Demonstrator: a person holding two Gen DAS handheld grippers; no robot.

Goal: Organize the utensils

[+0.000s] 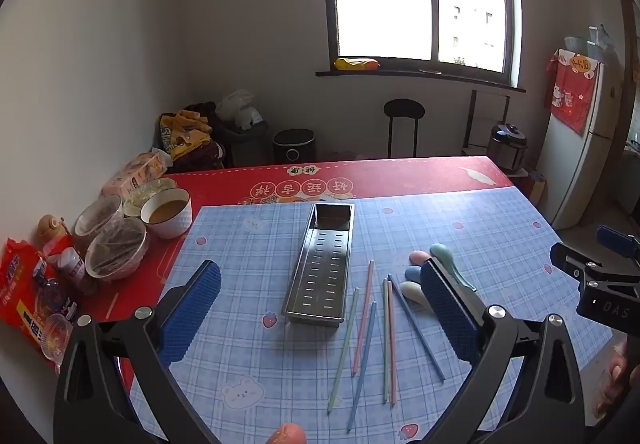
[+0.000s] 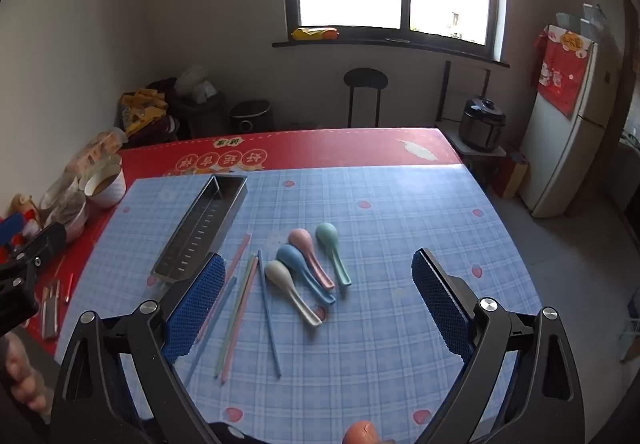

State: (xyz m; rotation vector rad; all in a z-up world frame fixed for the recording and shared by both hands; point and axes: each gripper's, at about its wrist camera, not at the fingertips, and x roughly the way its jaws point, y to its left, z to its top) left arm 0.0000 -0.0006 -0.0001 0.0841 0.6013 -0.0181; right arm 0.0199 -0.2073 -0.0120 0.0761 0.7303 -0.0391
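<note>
On the blue mat, steel tray (image 1: 320,268) beside chopsticks (image 1: 362,328) and spoons (image 2: 304,264).

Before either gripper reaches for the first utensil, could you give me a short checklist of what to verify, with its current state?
1. Left gripper open and holding nothing: ok.
2. Right gripper open and holding nothing: ok.
3. Metal tray upright with nothing visible inside: ok.
4. Four spoons lying on the blue mat, close together, some touching: not ok for an easy single pick.
5. Chopsticks loose on the mat beside the tray, some lying very close together: not ok for grasping one alone.
6. Whether the chopsticks fit the tray lengthwise: cannot tell.
</note>
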